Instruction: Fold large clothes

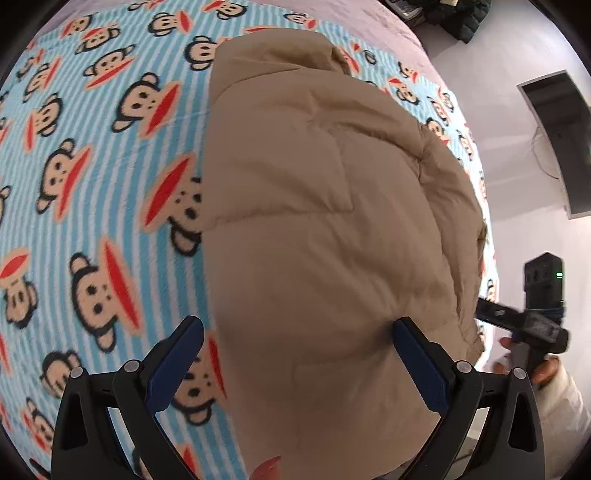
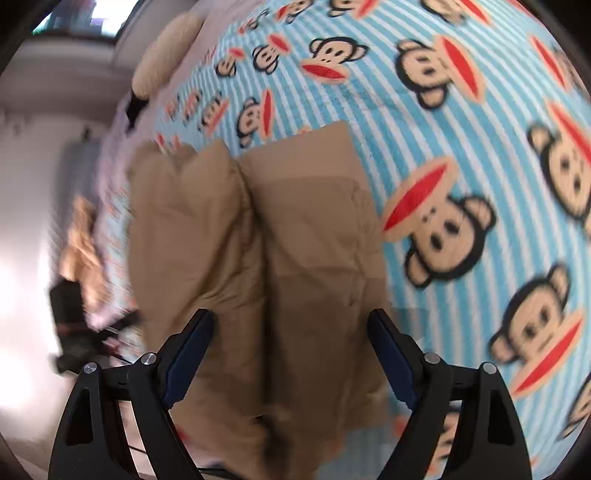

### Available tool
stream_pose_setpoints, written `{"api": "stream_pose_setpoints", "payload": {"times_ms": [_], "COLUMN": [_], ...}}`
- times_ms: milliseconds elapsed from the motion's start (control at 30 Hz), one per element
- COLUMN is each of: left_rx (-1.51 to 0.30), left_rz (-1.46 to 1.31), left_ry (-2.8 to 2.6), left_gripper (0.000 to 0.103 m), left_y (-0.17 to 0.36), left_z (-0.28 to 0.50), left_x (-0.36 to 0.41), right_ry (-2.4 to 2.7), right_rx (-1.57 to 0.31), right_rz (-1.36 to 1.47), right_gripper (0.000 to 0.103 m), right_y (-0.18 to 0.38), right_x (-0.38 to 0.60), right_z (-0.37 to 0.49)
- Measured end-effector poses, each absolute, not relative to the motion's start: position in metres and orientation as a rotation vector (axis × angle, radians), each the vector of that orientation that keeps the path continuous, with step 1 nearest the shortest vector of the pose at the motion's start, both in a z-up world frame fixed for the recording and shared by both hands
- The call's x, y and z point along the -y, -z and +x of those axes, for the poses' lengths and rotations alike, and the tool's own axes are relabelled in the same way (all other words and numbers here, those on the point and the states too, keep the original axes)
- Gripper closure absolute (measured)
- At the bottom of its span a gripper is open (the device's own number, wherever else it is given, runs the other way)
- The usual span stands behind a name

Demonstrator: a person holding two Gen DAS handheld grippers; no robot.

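A tan puffer jacket (image 1: 325,206) lies folded on a bed covered by a blue striped monkey blanket (image 1: 92,184). My left gripper (image 1: 297,326) is open above the jacket's near end, its right finger (image 1: 417,354) against the fabric and its left finger over the blanket. In the right wrist view the jacket (image 2: 295,236) shows two padded panels side by side. My right gripper (image 2: 290,319) hovers open over its near part with nothing pinched. A hand (image 1: 543,371) holds the right gripper at the jacket's right edge.
The bed's edge runs along the right of the left wrist view, with pale floor beyond. A dark rectangular unit (image 1: 561,147) stands there, and dark clothes (image 1: 461,18) lie at the far corner. A cream pillow (image 2: 162,48) rests at the bed's far end.
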State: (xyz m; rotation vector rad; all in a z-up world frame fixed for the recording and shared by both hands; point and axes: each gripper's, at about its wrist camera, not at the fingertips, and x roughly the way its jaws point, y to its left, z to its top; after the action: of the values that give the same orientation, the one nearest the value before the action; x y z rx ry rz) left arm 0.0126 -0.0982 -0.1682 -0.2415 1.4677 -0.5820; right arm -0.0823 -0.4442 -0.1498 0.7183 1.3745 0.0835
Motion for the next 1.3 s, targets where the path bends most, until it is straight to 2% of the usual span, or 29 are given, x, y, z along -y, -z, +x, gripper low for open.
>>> {"api": "stream_pose_setpoints", "payload": {"times_ms": [100, 133, 167, 400, 600, 767, 800, 833, 867, 933, 1000, 1300], "left_rx": [-1.477, -1.483, -1.483, -1.484, -1.558, -1.551, -1.539, -1.528, -1.506, -1.478, -1.44, -1.342], "left_rz": [-0.281, -0.303, -0.321, -0.446, -0.575, -0.551, -0.531, -0.515, -0.494, -0.482, -0.479, -0.527], "left_ry": [0.631, 0.65, 0.663, 0.743, 0.779, 0.74, 0.735, 0.733, 0.734, 0.742, 0.763, 0.803], "left_gripper": [0.001, 0.001, 0.001, 0.0, 0.0, 0.001, 0.005, 0.008, 0.014, 0.022, 0.027, 0.027], "left_y": [0.178, 0.184, 0.187, 0.214, 0.24, 0.231, 0.226, 0.222, 0.214, 0.206, 0.195, 0.168], "left_z": [0.02, 0.024, 0.026, 0.041, 0.051, 0.042, 0.04, 0.039, 0.037, 0.037, 0.033, 0.034], "left_x": [0.098, 0.098, 0.098, 0.092, 0.092, 0.109, 0.113, 0.115, 0.116, 0.116, 0.111, 0.044], "right_ry": [-0.094, -0.105, -0.11, -0.23, -0.294, -0.275, -0.274, -0.276, -0.275, -0.286, -0.302, -0.334], "right_rx": [-1.392, -1.394, -1.398, -1.402, -1.415, -1.415, -1.419, -1.419, -1.412, -1.381, -1.355, -1.26], "right_rz": [0.644, 0.646, 0.648, 0.804, 0.946, 1.023, 1.04, 1.054, 1.061, 1.027, 0.975, 0.863], "right_gripper": [0.014, 0.005, 0.001, 0.0, 0.0, 0.002, 0.008, 0.019, 0.025, 0.044, 0.054, 0.058], "right_y": [0.16, 0.164, 0.168, 0.201, 0.226, 0.233, 0.234, 0.235, 0.233, 0.222, 0.207, 0.151], "right_x": [0.441, 0.442, 0.443, 0.452, 0.446, 0.438, 0.436, 0.436, 0.435, 0.432, 0.424, 0.373], "right_z": [-0.072, -0.069, -0.067, -0.047, -0.025, -0.017, -0.017, -0.016, -0.016, -0.015, -0.014, -0.006]}}
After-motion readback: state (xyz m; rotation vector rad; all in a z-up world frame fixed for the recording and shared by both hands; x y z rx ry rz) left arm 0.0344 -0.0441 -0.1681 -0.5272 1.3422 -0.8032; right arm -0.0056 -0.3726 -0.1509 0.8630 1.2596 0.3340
